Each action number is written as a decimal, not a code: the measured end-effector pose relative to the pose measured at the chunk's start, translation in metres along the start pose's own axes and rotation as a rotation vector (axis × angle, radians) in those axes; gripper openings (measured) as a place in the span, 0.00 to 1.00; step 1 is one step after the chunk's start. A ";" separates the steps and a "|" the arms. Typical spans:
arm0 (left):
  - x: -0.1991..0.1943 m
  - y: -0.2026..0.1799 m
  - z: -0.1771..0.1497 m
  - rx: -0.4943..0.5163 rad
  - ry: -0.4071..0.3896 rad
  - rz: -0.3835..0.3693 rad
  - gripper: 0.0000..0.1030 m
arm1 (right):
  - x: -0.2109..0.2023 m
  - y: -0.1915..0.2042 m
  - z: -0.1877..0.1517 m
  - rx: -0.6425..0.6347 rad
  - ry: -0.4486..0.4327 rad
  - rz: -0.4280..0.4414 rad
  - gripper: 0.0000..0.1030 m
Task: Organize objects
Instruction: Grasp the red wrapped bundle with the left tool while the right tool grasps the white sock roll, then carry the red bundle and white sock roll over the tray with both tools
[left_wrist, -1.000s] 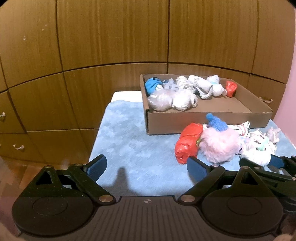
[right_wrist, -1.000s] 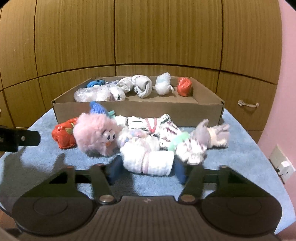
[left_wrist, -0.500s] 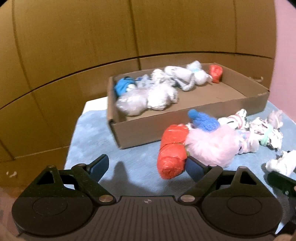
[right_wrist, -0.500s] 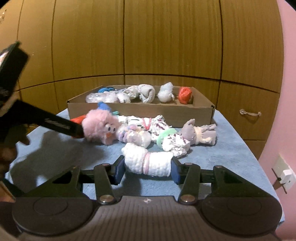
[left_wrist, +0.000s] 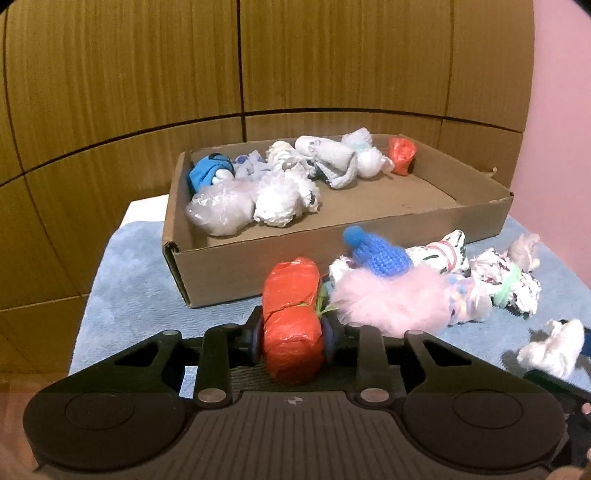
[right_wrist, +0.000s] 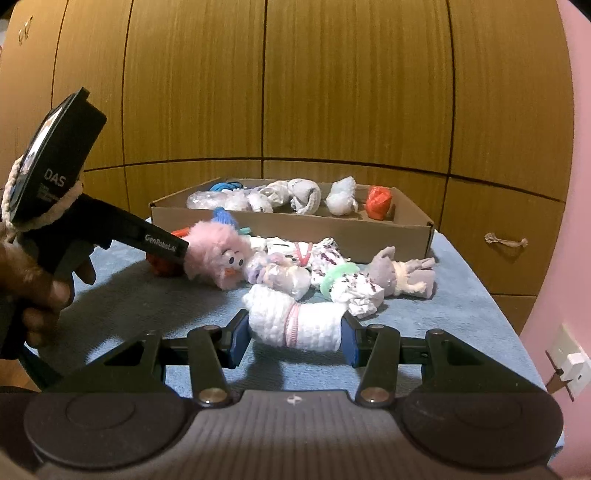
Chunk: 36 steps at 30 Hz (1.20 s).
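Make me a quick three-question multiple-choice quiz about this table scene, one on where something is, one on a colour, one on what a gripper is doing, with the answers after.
1. Where does the small red bundle in the cardboard box lie?
A. at the far right end of the row of bundles
B. in the near left corner
C. outside the box, on the cloth

2. What colour is the knitted hat on the fluffy pink toy?
A. green
B. blue
C. yellow

3. What is the left gripper doing?
A. standing open over bare cloth
B. clamped on the white rolled bundle
C. clamped on the red plastic-wrapped bundle

Answers: 1 A, it ends the row by the right wall. 2 B, the hat and its pompom are blue. 3 C, both pads press its sides, having just closed; the right gripper holds the white rolled bundle.
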<state>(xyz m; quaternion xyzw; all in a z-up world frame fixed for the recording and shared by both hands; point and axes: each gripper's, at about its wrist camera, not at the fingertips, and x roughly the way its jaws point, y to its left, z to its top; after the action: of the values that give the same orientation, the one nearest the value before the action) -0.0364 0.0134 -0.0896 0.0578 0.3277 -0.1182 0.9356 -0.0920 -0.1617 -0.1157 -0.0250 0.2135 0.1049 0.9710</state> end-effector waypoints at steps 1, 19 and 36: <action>-0.002 0.000 -0.002 0.000 -0.004 0.008 0.35 | -0.001 0.000 -0.001 0.001 -0.004 0.007 0.44; -0.048 0.019 -0.033 -0.083 -0.016 0.104 0.35 | -0.002 0.004 -0.004 -0.010 -0.023 0.054 0.44; -0.073 0.019 -0.017 -0.115 -0.077 0.100 0.35 | -0.007 -0.006 0.002 0.009 -0.048 0.070 0.44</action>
<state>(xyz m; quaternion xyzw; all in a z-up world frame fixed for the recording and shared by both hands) -0.0973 0.0480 -0.0560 0.0155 0.2944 -0.0544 0.9540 -0.0965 -0.1685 -0.1108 -0.0105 0.1912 0.1385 0.9717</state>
